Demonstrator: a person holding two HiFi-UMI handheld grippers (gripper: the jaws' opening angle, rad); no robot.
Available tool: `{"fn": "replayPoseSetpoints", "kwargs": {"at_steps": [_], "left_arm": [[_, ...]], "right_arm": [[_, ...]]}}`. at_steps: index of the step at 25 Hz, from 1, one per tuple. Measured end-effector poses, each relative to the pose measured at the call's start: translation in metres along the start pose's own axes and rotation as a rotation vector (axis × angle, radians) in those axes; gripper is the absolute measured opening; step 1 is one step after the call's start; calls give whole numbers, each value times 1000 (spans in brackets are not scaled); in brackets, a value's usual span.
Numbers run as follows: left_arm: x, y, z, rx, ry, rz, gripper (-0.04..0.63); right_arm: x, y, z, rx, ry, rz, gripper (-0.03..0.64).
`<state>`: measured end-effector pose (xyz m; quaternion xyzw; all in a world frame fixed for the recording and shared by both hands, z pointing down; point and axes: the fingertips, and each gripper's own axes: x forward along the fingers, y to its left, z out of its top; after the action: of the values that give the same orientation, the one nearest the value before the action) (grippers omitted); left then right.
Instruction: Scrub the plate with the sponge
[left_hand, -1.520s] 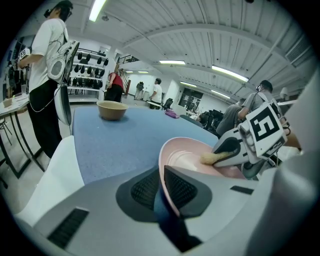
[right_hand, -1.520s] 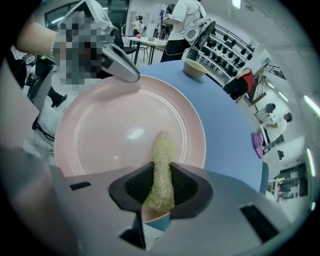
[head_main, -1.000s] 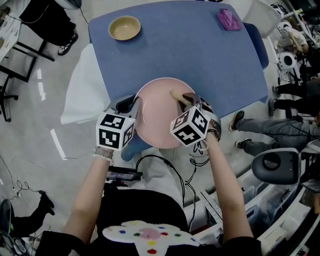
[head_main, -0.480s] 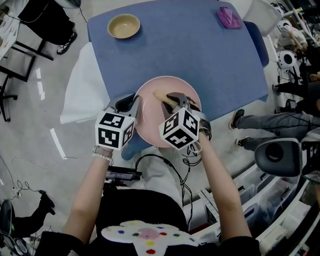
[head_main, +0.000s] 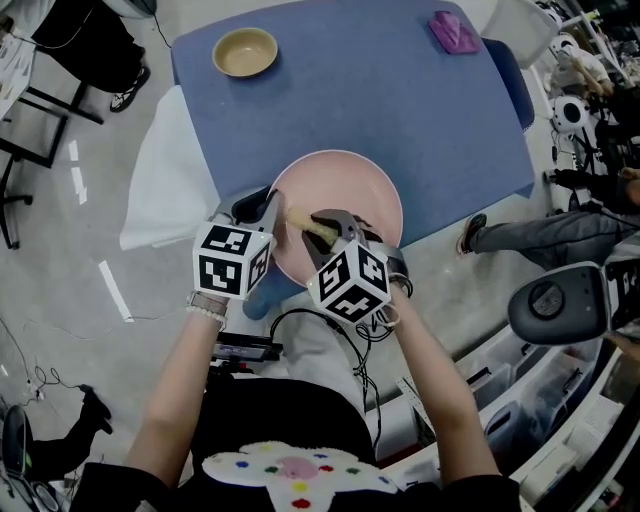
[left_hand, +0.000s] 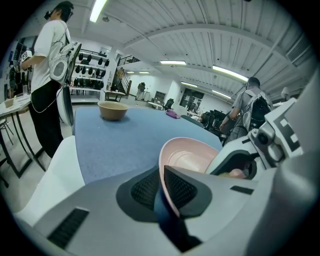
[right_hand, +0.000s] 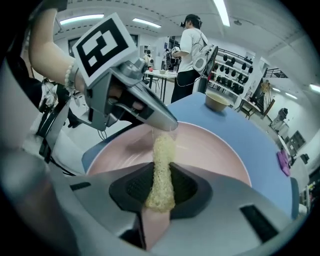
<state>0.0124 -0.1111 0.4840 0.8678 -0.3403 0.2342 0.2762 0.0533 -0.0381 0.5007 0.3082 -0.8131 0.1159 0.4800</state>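
Plate (head_main: 345, 195) — pink, round, at the near edge of the blue desk (head_main: 400, 100), partly overhanging it toward the wearer

Left hand-held gripper (head_main: 270, 210): jaws clamped on the plate's near-left rim, one pad on the inner face, one on the outer

Sponge (head_main: 305, 226): pale yellow, narrow, squeezed between the pads of the right hand-held gripper (head_main: 325, 232), jaws pressed together on it. Its free end sticks out ahead and lies on the plate's inner face, just beside the tip of the left hand-held gripper. Right hand-held gripper tilted steeply down over the plate's near-left part

Also on the desk, well apart from the plate — tan bowl (head_main: 247, 52) at the far left corner, purple item (head_main: 452, 32) at the far right corner

Person in white shirt (left_hand: 50, 55) stands by the desk's far end
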Motion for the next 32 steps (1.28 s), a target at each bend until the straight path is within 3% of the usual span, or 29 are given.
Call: {"fn": "replayPoseSetpoints", "kwargs": {"at_steps": [9, 13, 25, 32], "left_arm": [[0, 1, -1, -2, 2, -3, 40], [2, 1, -1, -3, 3, -4, 40], [1, -1, -2, -2, 2, 2, 40], [2, 0, -3, -19, 5, 8, 37]], "right_arm": [[-10, 42, -11, -17, 34, 153, 89], [-14, 40, -21, -13, 53, 168, 89], [-22, -28, -52, 20, 111, 13, 92], [-20, -72, -61, -37, 158, -96, 92]]}}
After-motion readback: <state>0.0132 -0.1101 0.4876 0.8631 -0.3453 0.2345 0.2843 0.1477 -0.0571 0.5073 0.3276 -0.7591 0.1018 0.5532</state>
